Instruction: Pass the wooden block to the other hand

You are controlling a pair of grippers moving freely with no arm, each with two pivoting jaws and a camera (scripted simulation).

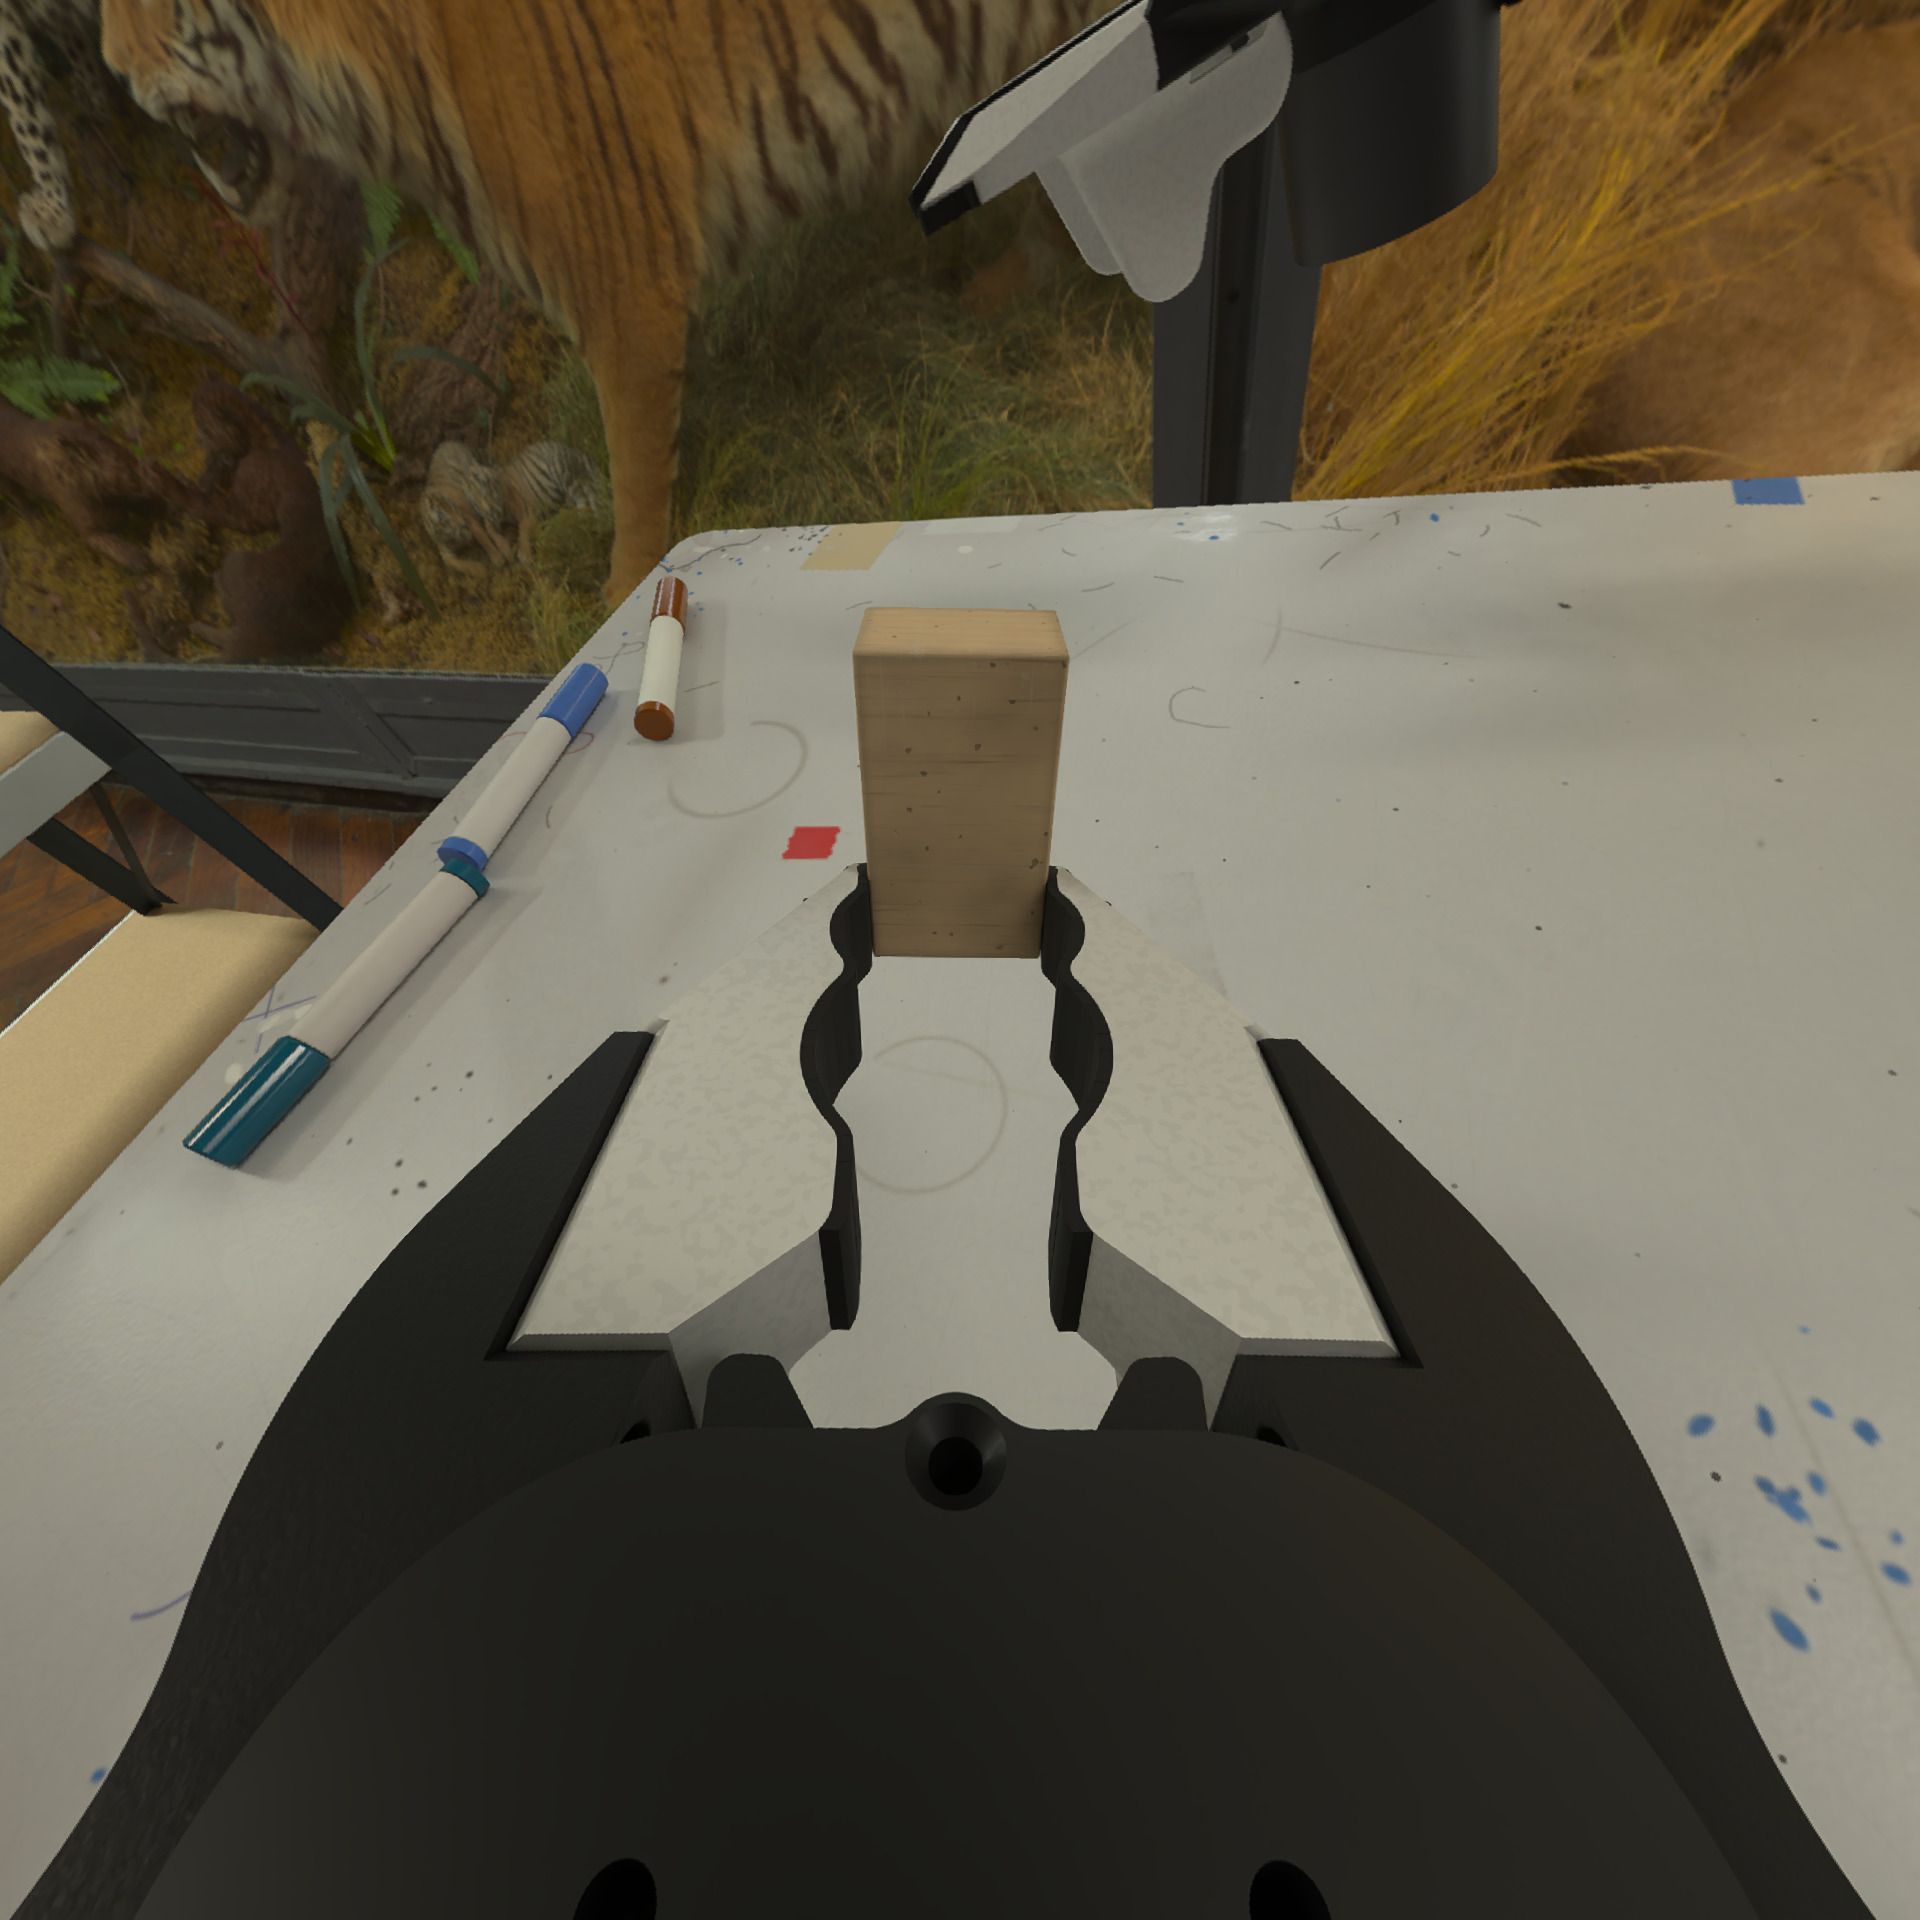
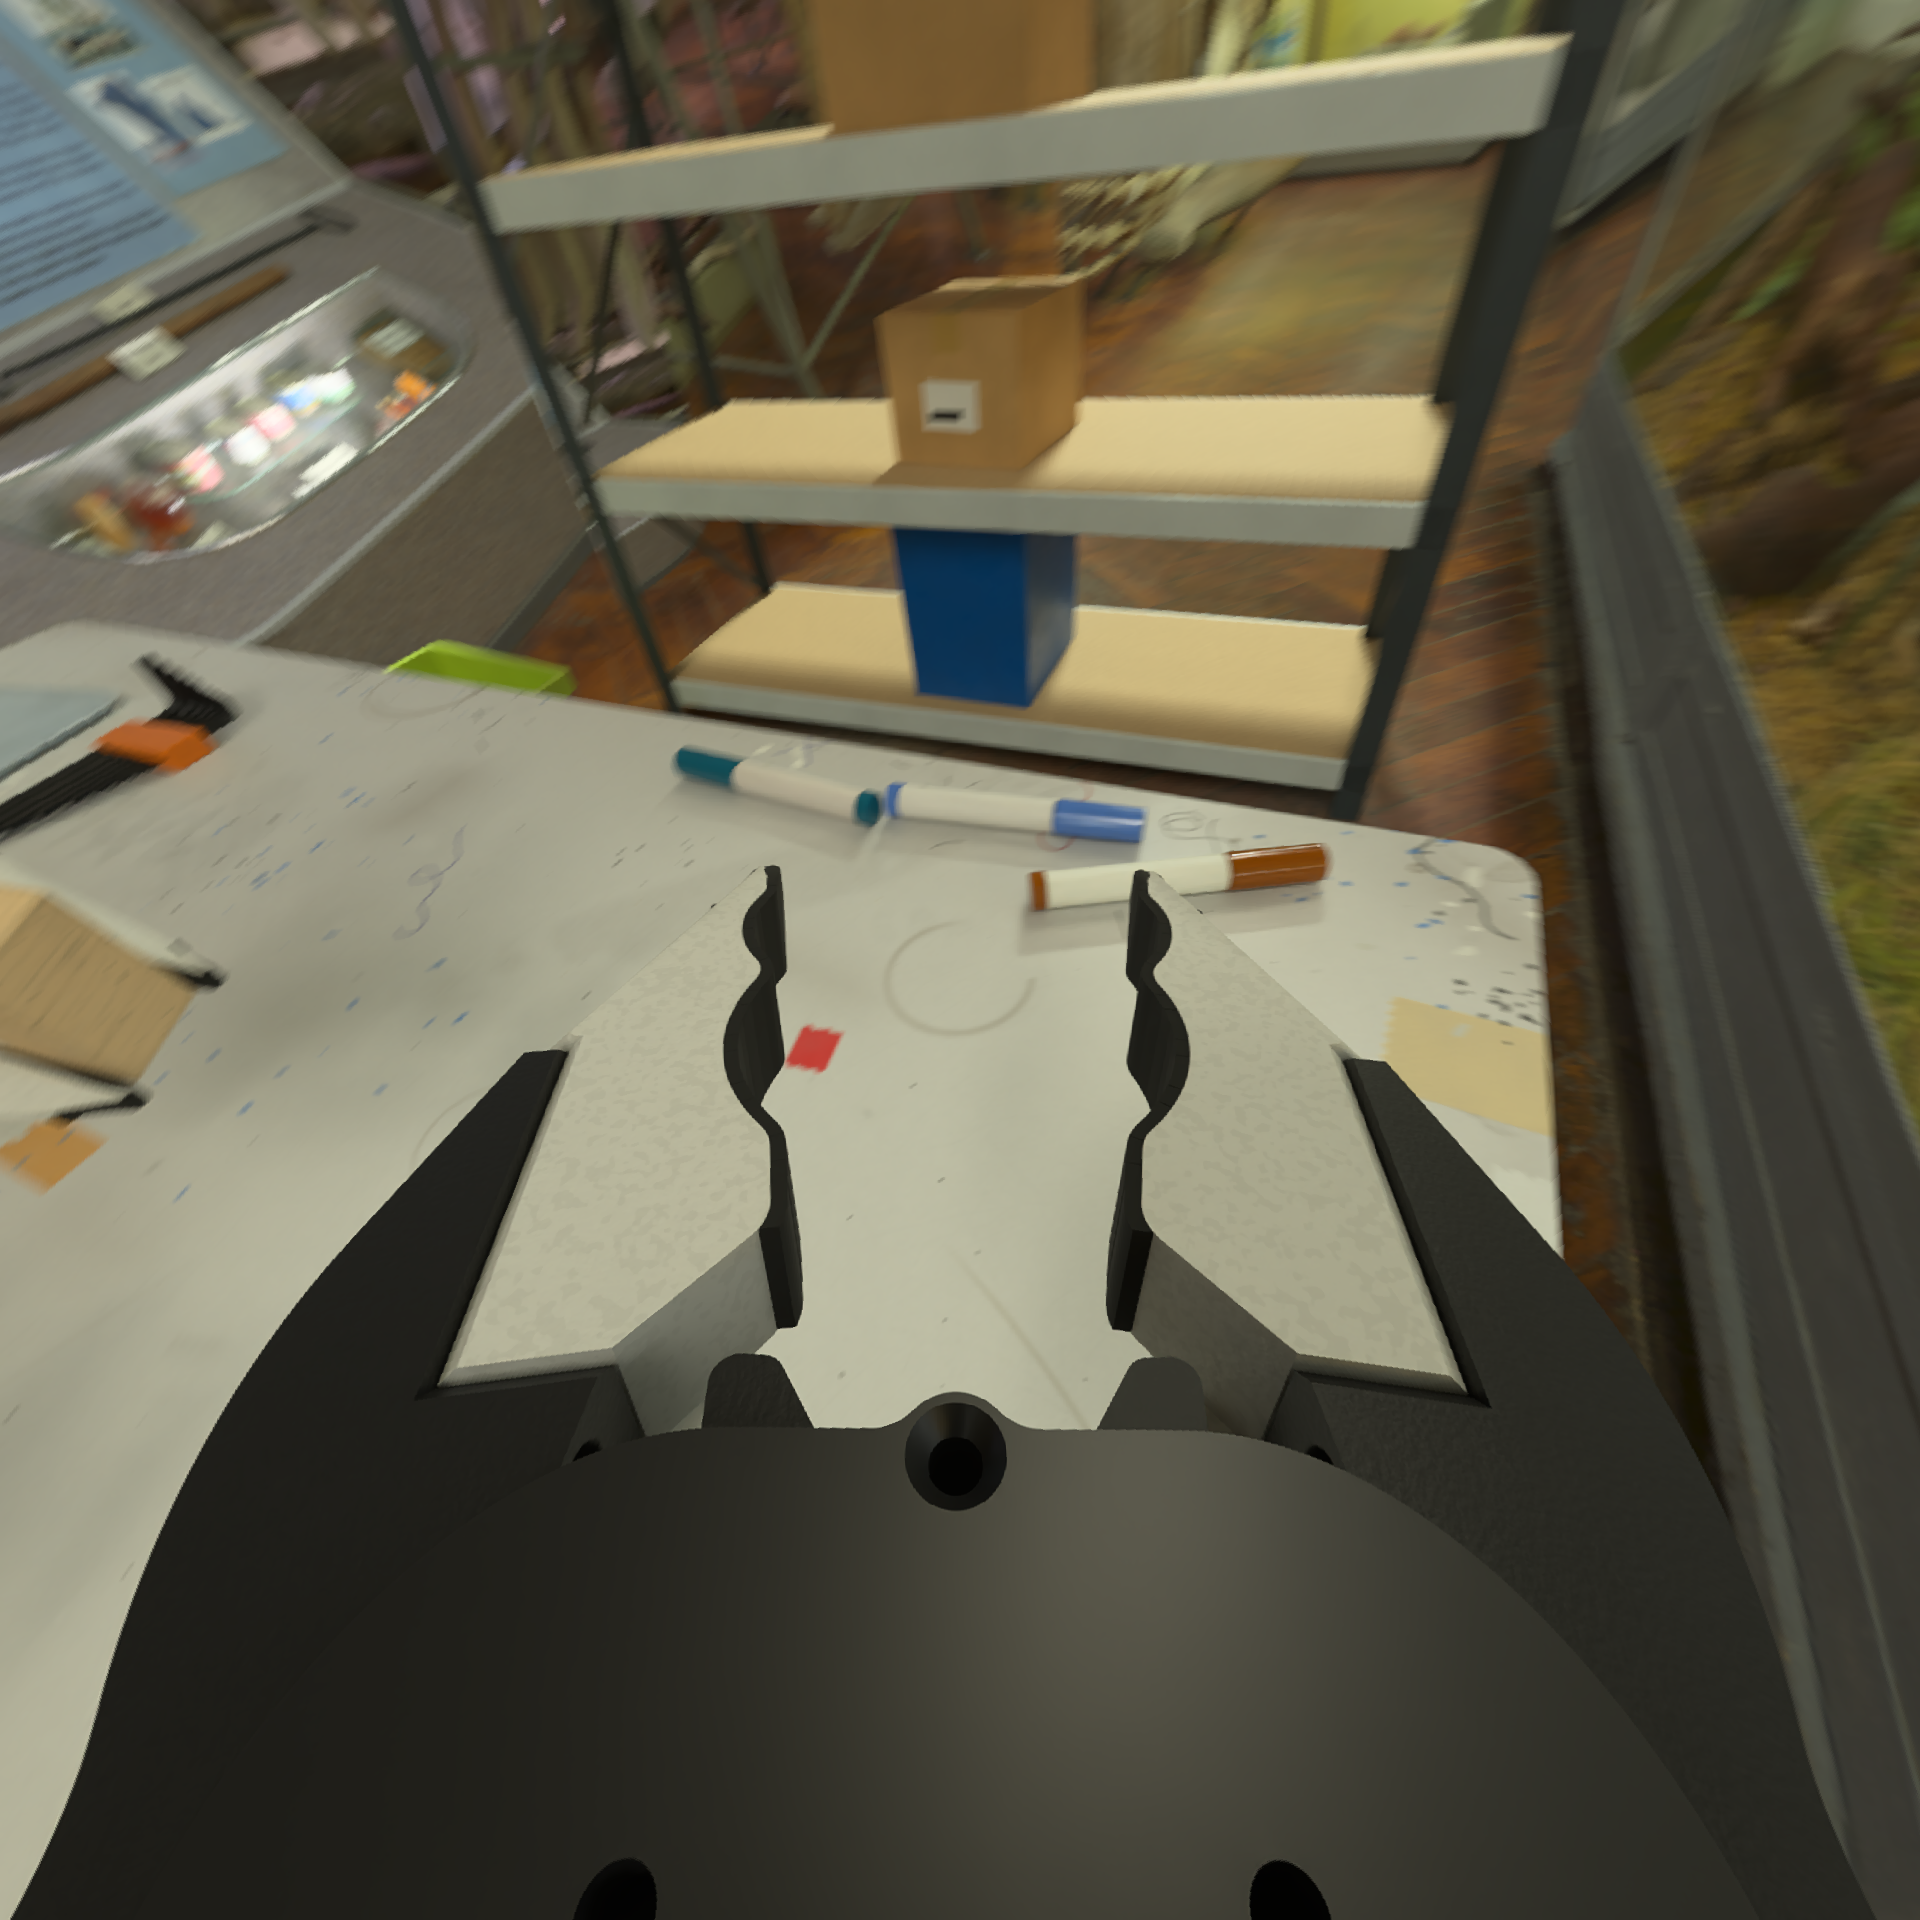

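Fingers of our left gripper [image 1: 956,914] pinch the near end of the wooden block [image 1: 958,769], held up over the table [image 1: 1455,935] — the pickup is done. Our right gripper [image 2: 956,904] has its fingers spread on nothing, block off at its left edge — the handover remains, we judge. Farther on lie three markers [image 1: 520,769] and a red patch [image 1: 810,843]; nothing blocks the way.

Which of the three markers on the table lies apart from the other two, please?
The brown-capped marker. The teal marker and the blue marker lie end to end, tips meeting.
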